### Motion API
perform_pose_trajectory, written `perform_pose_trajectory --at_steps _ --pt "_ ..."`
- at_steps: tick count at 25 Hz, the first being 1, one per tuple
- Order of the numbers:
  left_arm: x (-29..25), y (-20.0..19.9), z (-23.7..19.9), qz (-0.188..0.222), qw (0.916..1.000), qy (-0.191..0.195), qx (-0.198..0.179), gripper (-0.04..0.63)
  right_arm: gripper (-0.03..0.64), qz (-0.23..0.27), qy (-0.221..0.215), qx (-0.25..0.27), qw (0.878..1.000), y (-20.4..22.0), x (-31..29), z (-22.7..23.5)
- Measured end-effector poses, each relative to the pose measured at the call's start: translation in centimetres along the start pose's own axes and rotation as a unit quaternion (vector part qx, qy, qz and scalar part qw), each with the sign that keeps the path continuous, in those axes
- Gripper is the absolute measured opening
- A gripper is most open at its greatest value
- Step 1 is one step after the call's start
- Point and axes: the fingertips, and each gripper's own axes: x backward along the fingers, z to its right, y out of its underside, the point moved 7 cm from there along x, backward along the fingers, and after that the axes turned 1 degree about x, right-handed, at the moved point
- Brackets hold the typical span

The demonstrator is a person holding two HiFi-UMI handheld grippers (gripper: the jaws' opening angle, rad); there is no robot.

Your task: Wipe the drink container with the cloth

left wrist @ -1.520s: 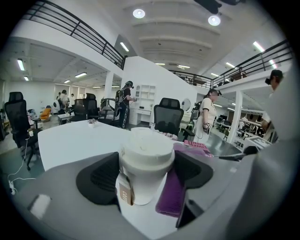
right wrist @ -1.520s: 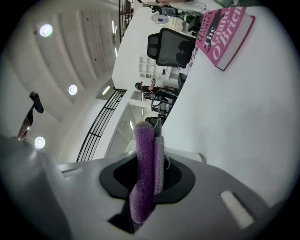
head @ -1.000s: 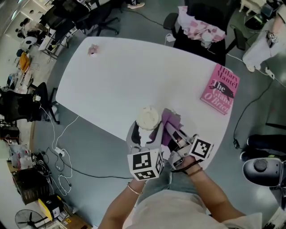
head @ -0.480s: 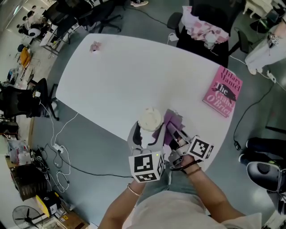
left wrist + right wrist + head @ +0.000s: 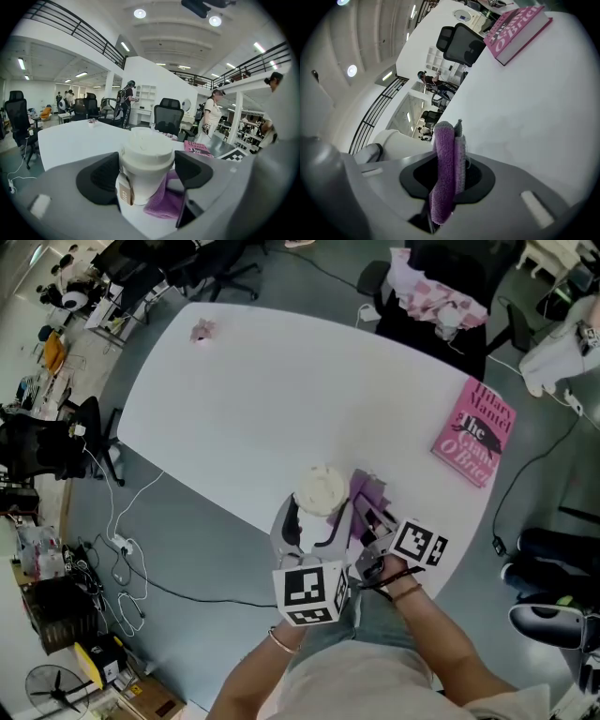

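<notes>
A paper drink cup (image 5: 321, 493) with a white lid stands near the front edge of the white table (image 5: 244, 399). My left gripper (image 5: 317, 523) has its jaws on either side of the cup, and in the left gripper view both pads (image 5: 104, 176) meet the cup (image 5: 144, 166) at its lid. My right gripper (image 5: 372, 521) is shut on a folded purple cloth (image 5: 364, 495), which lies against the cup's right side. In the right gripper view the cloth (image 5: 445, 168) stands upright between the jaws, with the cup (image 5: 396, 139) to its left. The cloth (image 5: 164, 202) also shows beside the cup's base.
A pink book (image 5: 476, 432) lies at the table's right end. A small pink object (image 5: 201, 331) sits at the far left corner. Office chairs (image 5: 441, 296) stand beyond the far edge. The table's front edge runs just under the grippers.
My right gripper has sunk a little with the cloth along the cup's right side. The left gripper and the cup have stayed in place.
</notes>
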Motion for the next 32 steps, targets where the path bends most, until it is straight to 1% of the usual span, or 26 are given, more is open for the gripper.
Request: perform_pose_trajectory --at_steps 7,13,18,22,24,27,32 --pt "0.0 0.0 -0.1 0.001 1.0000 0.002 0.003 0.371 0.069 -0.026 0.050 0.004 0.998 0.3 -1.0 1.5" --pt "0.0 0.1 -0.1 -0.001 1.0000 0.005 0.004 0.371 0.068 -0.048 0.099 0.032 0.993 0.5 -1.7 2.1" --pt "0.0 0.1 -0.2 0.002 1.0000 0.006 0.005 0.371 0.069 -0.059 0.119 0.046 0.990 0.5 -2.1 2.1" --pt "0.0 0.2 -0.1 0.000 1.0000 0.007 0.006 0.371 0.069 -0.073 0.139 0.069 0.985 0.3 -2.3 2.0" --pt "0.0 0.3 -0.2 -0.001 0.9999 0.008 0.007 0.372 0.069 -0.081 0.147 0.080 0.983 0.3 -2.4 2.0" --pt "-0.2 0.5 -0.2 -0.003 0.9998 0.010 0.015 0.374 0.069 -0.084 0.149 0.083 0.982 0.1 -2.2 1.9" --pt "-0.3 0.8 -0.4 -0.011 0.9991 0.023 0.033 0.379 0.069 -0.073 0.132 0.082 0.985 -0.6 0.0 0.9"
